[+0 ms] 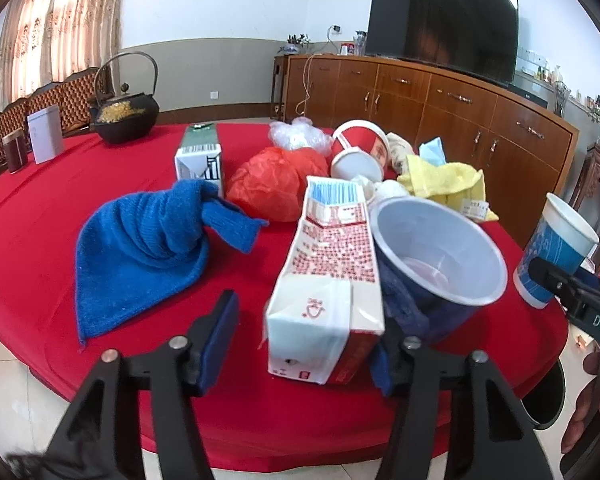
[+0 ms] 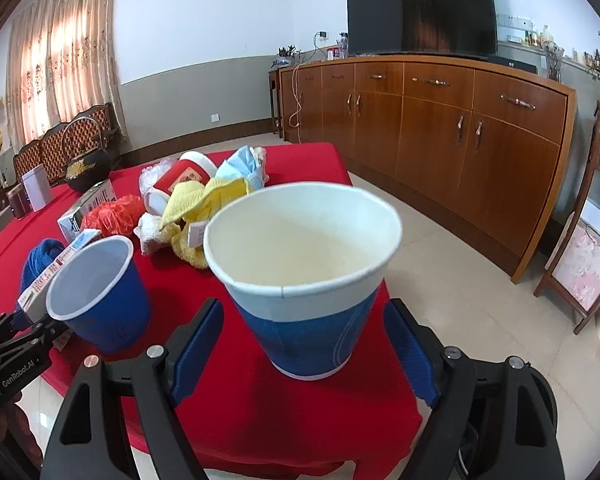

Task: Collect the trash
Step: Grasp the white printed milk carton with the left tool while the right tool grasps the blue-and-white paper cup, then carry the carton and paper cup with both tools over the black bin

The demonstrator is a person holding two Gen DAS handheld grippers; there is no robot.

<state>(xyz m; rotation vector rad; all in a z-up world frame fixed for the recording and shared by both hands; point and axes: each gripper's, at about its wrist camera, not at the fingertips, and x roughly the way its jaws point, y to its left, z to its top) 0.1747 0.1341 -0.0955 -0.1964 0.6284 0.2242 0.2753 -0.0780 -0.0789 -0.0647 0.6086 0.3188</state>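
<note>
Two grippers were each set around a separate piece of trash at the near edge of the red tablecloth (image 1: 32, 240). Left gripper (image 1: 304, 344): jaws part open, straddling the near end of a red-and-white carton (image 1: 328, 280) lying on its side; a clear gap showed beside the left pad, and contact at the right pad could not be confirmed. Right gripper (image 2: 304, 348): jaws wide, one pad on each side of the base of an upright blue-and-white paper cup (image 2: 304, 280), neither pad touching. A blue plastic cup (image 1: 440, 252) stood just beside the carton; a blue cloth (image 1: 140, 248), an orange bag (image 1: 276, 180), a yellow cloth (image 1: 444, 180) and a red paper cup (image 1: 360, 148) lay further back. Judged step: grasp approach, nothing yet held. Next move required: close each pair of jaws squarely, gently on the paper cup to avoid crushing, then lift clear
</note>
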